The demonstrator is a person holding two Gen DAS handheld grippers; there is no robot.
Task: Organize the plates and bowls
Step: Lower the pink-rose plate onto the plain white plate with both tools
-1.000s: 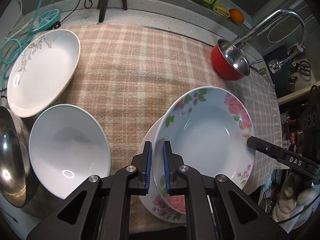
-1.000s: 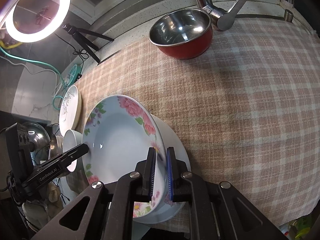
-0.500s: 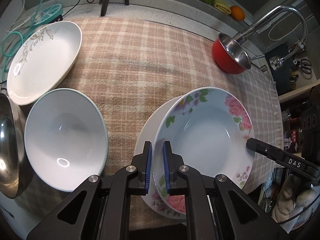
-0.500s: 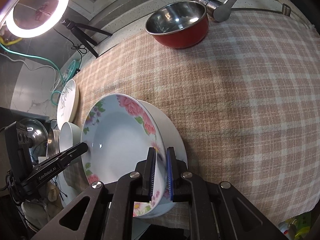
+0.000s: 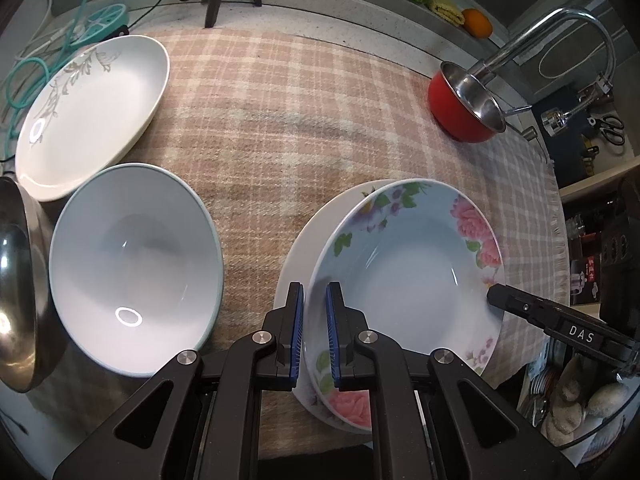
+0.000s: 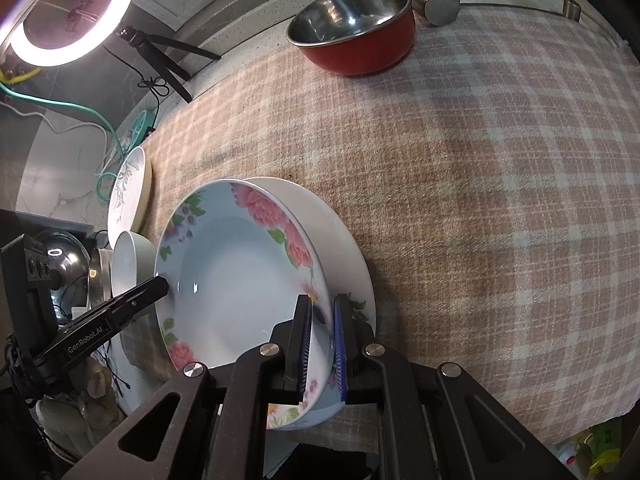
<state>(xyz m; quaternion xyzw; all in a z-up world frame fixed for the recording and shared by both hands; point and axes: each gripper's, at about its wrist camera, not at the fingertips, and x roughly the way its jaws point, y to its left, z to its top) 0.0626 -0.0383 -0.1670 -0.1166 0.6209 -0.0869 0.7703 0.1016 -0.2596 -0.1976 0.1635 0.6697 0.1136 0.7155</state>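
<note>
Over the last second the floral plate (image 5: 404, 264) has hardly shifted; it is carried a little nearer the white plate (image 5: 316, 236) under it, and the two grips are unchanged. The left gripper (image 5: 314, 336) is closed on the floral plate's near rim, its blue pads (image 5: 298, 336) pressing either side. The right gripper (image 6: 322, 348) is clamped on the opposite rim in the same way. The floral plate sits tilted over the white plate, almost centred on it; whether they touch cannot be told. Both lie at the near edge of a checked cloth (image 5: 280, 128).

To the left are a pale bowl (image 5: 132, 264), a leaf-patterned plate (image 5: 96, 108) and a steel bowl (image 5: 20, 292). A red bowl (image 6: 356, 28) stands far back by the tap (image 5: 560, 36).

This looks like the stacking step: plate onto plate. Next, the floral plate probably needs levelling and lowering until it nests, then both grippers should open and draw outward without dragging it.
</note>
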